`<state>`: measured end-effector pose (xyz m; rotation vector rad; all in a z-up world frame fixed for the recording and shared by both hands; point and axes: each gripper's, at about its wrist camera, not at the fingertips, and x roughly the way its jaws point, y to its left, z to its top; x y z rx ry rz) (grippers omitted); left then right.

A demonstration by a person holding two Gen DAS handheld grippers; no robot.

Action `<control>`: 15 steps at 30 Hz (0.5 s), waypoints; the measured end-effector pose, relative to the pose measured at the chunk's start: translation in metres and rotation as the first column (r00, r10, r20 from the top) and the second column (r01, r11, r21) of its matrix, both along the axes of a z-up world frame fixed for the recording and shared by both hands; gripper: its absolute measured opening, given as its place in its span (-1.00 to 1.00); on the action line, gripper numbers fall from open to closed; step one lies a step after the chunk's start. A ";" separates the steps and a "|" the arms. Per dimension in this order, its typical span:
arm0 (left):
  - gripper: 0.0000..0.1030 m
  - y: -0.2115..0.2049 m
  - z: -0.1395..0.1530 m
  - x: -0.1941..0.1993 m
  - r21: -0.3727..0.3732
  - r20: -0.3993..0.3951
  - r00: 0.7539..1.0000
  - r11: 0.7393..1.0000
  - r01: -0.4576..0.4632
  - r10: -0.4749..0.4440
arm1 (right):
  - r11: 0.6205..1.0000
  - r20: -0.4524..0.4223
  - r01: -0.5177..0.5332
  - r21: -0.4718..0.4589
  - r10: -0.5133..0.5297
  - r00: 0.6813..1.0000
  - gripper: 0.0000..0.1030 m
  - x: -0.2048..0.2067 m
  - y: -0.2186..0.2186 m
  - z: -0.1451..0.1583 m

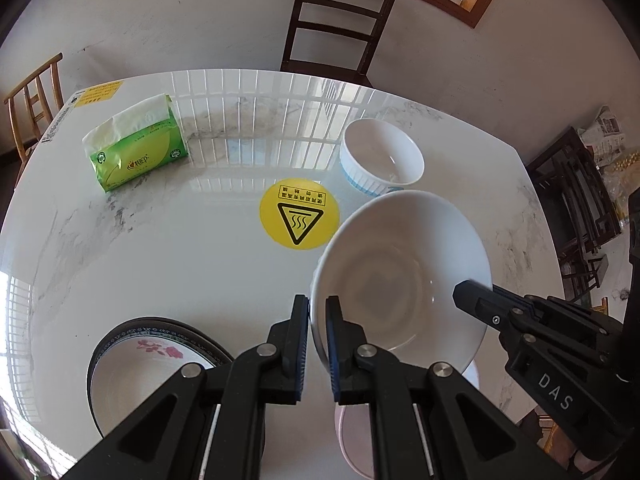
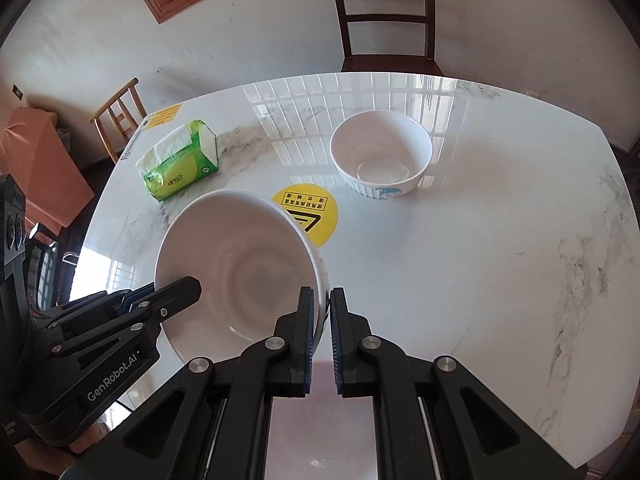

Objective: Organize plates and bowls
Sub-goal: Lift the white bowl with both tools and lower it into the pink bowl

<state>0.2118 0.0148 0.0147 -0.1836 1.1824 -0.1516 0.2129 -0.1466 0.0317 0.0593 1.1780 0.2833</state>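
Here, glossy marble table [image 1: 160, 248] under barred-window glare, both tongs [image 1: 318, 312] [image 2: 322, 304] clenched on one white bowl [image 1: 400, 264].

Black tongs [image 1: 318, 312] with blue pads (silver pivot screws), lettered "DAS".

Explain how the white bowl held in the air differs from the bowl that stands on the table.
The wide white bowl is lifted and tilted, its rim clamped by the left tool and the right tool; the ribbed bowl stands upright on the table, untouched. The held bowl is shallower and plain; the ribbed bowl is deeper, with a blue print on its side. Both are white inside and empty.
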 end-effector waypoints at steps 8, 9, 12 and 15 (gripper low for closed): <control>-0.84 -0.025 -0.003 -0.039 -0.006 -0.018 0.998 0.998 0.060 -0.060 | 1.000 -0.010 0.015 -0.002 -0.015 1.000 -0.82 -0.041 -0.025 -0.003; -0.84 -0.028 -0.005 -0.042 -0.006 -0.022 0.998 0.998 0.067 -0.067 | 1.000 -0.010 0.013 -0.007 -0.013 1.000 -0.82 -0.047 -0.027 -0.003; -0.84 -0.036 -0.011 -0.054 -0.005 -0.034 0.996 0.996 0.086 -0.086 | 1.000 -0.016 0.019 -0.013 -0.019 1.000 -0.82 -0.064 -0.035 -0.007; -0.83 -0.041 -0.020 -0.061 -0.002 -0.054 0.993 0.995 0.101 -0.101 | 1.000 -0.031 0.026 -0.017 -0.026 0.999 -0.82 -0.077 -0.042 -0.013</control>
